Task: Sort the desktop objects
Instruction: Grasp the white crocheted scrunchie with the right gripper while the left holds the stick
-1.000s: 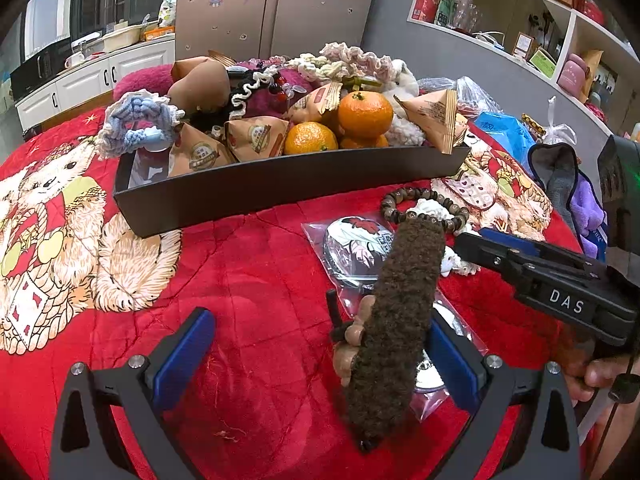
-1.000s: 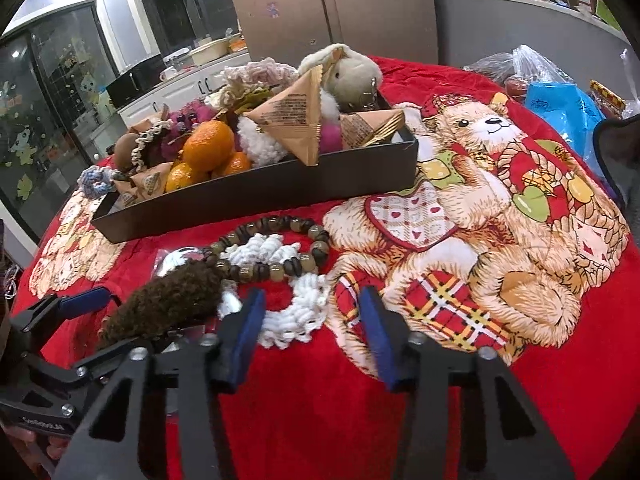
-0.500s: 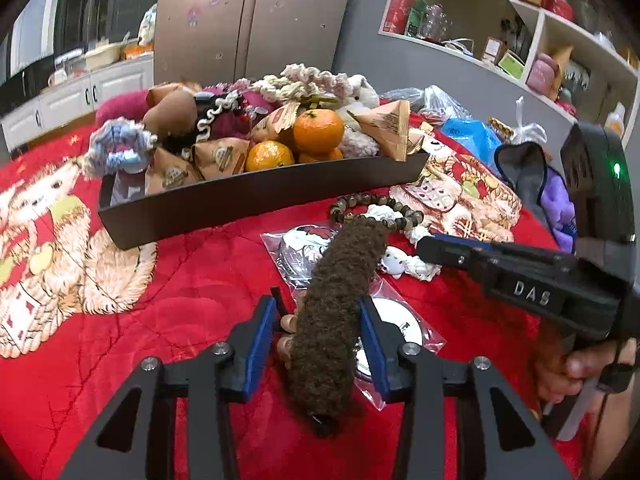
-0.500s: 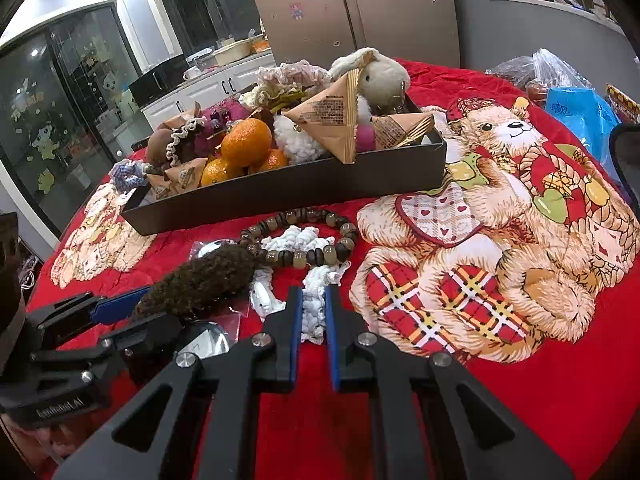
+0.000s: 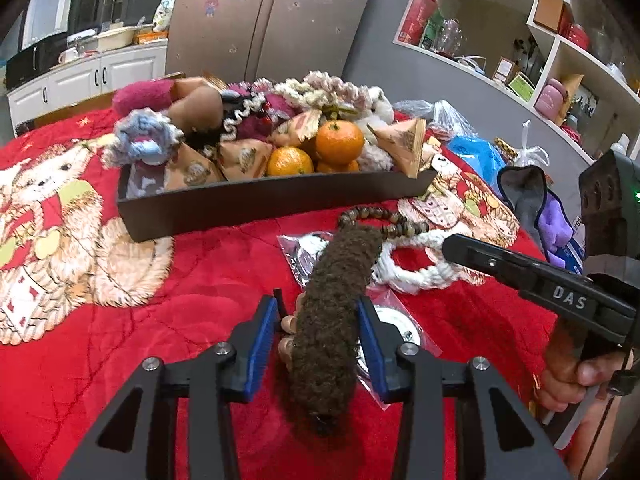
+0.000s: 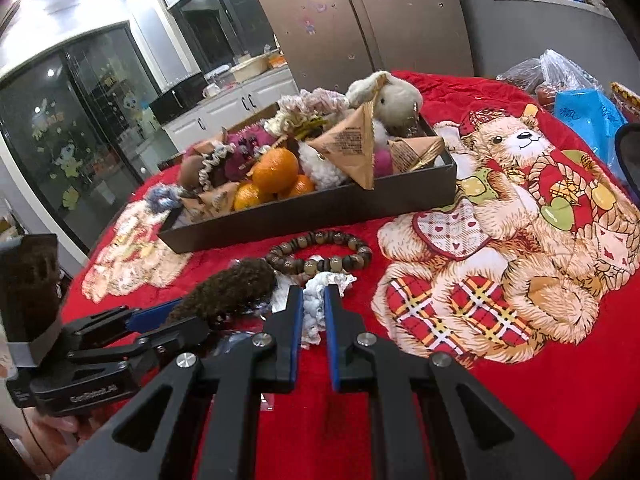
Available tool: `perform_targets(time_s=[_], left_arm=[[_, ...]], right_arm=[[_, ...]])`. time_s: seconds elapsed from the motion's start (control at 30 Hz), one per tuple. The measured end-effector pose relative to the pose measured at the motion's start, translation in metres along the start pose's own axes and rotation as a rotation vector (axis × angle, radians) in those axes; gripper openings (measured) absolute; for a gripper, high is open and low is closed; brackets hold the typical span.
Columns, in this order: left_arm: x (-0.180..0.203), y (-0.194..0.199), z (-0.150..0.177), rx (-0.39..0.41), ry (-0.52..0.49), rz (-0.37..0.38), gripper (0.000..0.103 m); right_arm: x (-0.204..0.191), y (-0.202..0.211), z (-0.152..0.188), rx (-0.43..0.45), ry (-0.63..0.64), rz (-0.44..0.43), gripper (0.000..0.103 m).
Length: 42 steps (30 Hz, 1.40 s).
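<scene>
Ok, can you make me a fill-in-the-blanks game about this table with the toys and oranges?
1. The left hand-held gripper is closed around a fuzzy ____ toy.
2. The oranges sit inside a dark ____.
3. The right hand-held gripper pinches a ____ crocheted ring.
4. The tablecloth is mostly ____.

Missing words: brown, tray, white, red

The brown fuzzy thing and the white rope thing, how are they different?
The brown fuzzy thing is dark, thick and sausage-shaped; the white rope thing is pale, thin and looped in a ring. The brown one lies between the left gripper's fingers; the white one is pinched by the right gripper. The brown one lies on a plastic packet. Both are soft and lie on the red cloth.
</scene>
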<state>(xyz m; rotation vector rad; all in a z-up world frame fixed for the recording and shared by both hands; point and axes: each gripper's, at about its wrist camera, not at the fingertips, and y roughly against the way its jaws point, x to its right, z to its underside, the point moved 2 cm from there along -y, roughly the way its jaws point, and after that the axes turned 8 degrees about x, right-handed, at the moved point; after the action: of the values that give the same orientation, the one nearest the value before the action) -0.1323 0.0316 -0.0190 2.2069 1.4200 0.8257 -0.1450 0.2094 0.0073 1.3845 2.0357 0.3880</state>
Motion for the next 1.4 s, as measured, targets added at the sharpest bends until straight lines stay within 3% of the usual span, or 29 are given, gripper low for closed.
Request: perform_targets(time_s=[0.27,0.33,0.4,0.53,0.87,1.03,1.1,1.27,1.4], left_arm=[[0.001,0.011,-0.009,0.042,-0.008,-0.009,0.039],[0.002,0.016,-0.012,0.055,-0.012,-0.012,0.039],[0.004,0.02,-0.015,0.069,-0.011,-0.008,0.039],[0.01,0.03,-0.02,0.101,-0.044,-0.014,0.038],[0.018,0.028,-0.016,0.089,-0.069,-0.008,0.038],[0.018,0.025,-0.013,0.08,-0.074,-0.011,0.038],[0.018,0.024,-0.013,0.077,-0.074,-0.008,0.038],[0.017,0.02,-0.01,0.063,-0.078,-0.017,0.038],[0.018,0.018,-0.008,0.055,-0.081,-0.016,0.031]], right_arm=[[-0.011,0.02,-0.01,0.061,0.022,-0.043,0.01],[-0.014,0.026,-0.012,0.081,0.028,-0.057,0.004],[-0.017,0.031,-0.015,0.095,0.034,-0.074,0.004],[-0.022,0.035,-0.015,0.097,0.066,-0.057,0.004],[0.011,0.003,0.0,-0.075,0.056,0.042,0.005],[0.024,-0.003,0.007,-0.165,0.033,0.025,0.006],[0.024,-0.004,0.01,-0.191,0.044,0.011,0.01],[0.015,-0.003,0.016,-0.222,0.096,-0.011,0.029],[0.01,0.0,0.016,-0.212,0.153,0.052,0.033]])
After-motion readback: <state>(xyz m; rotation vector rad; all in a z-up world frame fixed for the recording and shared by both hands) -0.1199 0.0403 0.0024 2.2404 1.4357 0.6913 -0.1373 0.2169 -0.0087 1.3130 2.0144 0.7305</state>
